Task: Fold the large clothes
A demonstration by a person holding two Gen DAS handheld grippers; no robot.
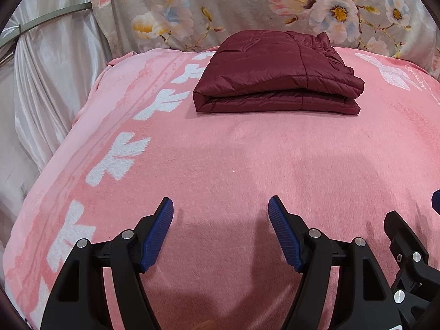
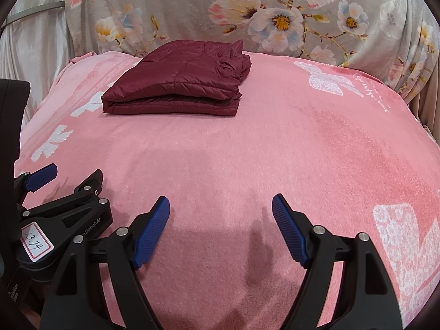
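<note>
A dark red quilted jacket lies folded into a compact stack at the far side of a pink blanket. It also shows in the right wrist view, far left of centre. My left gripper is open and empty, low over the blanket's near part, well short of the jacket. My right gripper is open and empty too, beside the left one. The left gripper's body also shows in the right wrist view at the lower left.
The pink blanket with white flower prints covers the whole work surface. A grey floral cloth hangs behind it. A pale satin curtain hangs at the left edge.
</note>
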